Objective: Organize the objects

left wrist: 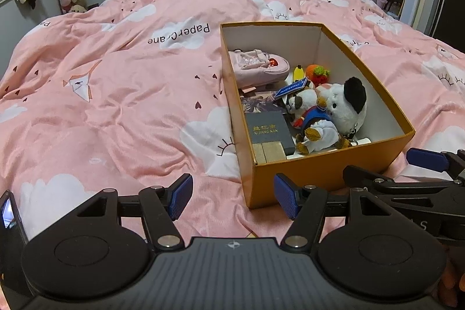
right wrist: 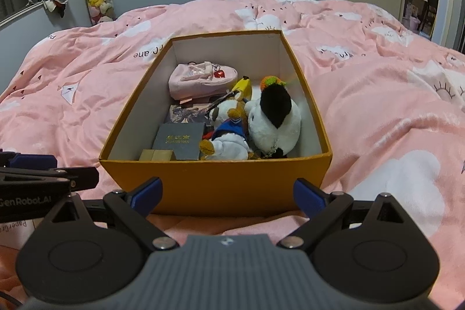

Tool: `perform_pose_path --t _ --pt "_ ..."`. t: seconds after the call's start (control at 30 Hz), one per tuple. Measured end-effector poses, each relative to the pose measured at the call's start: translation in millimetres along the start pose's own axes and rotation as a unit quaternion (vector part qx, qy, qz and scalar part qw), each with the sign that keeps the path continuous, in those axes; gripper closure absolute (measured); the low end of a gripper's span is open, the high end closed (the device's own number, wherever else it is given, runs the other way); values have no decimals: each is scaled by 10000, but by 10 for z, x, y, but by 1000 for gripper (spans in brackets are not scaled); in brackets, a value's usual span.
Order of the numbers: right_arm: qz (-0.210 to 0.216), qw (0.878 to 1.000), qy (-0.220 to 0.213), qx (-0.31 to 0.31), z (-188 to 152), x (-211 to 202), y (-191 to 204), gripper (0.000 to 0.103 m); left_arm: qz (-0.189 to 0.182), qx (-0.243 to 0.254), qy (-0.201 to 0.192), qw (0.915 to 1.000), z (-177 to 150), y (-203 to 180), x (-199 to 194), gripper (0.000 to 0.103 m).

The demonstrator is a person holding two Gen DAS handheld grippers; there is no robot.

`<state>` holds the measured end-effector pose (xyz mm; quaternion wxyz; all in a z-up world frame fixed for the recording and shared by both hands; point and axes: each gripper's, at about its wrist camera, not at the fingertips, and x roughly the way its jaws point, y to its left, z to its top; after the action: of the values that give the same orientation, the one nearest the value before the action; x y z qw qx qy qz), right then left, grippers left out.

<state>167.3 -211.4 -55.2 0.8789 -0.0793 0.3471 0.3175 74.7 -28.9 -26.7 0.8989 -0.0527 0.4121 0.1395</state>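
The orange box (right wrist: 215,182) stands on the pink duvet (left wrist: 116,106), and inside it lie the pink pouch (right wrist: 200,80), the dark booklet (right wrist: 180,140), the panda plush (right wrist: 276,118) and other small toys. No loose thing is visible on the bed, so the sorting seems nearly finished. The left gripper (left wrist: 232,195) and the right gripper (right wrist: 228,193) are both spread wide and hold nothing, just before the box
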Motion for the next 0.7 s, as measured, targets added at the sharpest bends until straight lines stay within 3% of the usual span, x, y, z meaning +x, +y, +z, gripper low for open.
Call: perform_pose_path --t 0.7 --pt "-36 9999 101 -115 4 51 51 6 18 -33 35 10000 9 45 52 30"
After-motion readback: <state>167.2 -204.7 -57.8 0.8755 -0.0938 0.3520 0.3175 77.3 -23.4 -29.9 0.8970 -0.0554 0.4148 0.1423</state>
